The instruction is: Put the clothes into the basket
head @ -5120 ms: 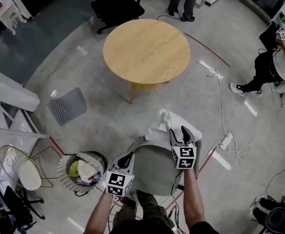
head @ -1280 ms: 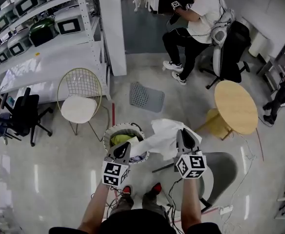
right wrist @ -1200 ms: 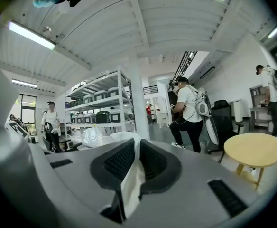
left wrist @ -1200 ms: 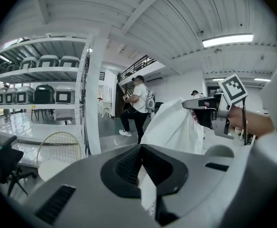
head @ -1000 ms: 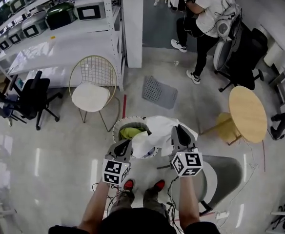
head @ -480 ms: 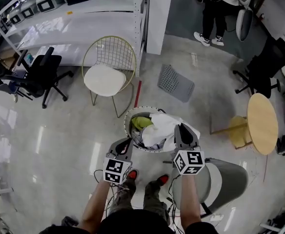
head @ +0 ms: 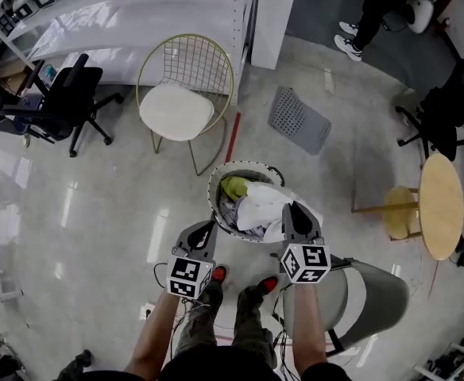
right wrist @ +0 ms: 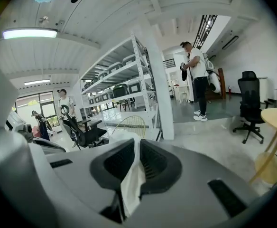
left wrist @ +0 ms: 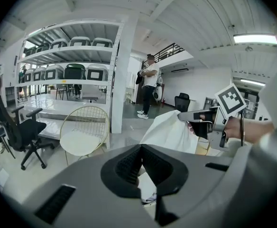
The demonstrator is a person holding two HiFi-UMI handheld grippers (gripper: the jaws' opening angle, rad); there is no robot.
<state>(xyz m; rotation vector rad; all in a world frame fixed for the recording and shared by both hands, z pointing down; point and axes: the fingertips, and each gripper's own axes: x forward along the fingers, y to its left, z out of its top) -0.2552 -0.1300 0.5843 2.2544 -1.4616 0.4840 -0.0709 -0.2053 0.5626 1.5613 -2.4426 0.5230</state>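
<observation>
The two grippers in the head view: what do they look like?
The left gripper and the right gripper are both grey with dark ribbed jaw pads. Each carries a white cube with black square markers. The forearms are bare; no sleeves show.

This is an open workroom, part office and part lab. Tall metal shelves [left wrist: 67, 56] hold rows of boxy units. Office chairs [head: 61, 98] and a round table [head: 442, 205] stand on a polished floor.
</observation>
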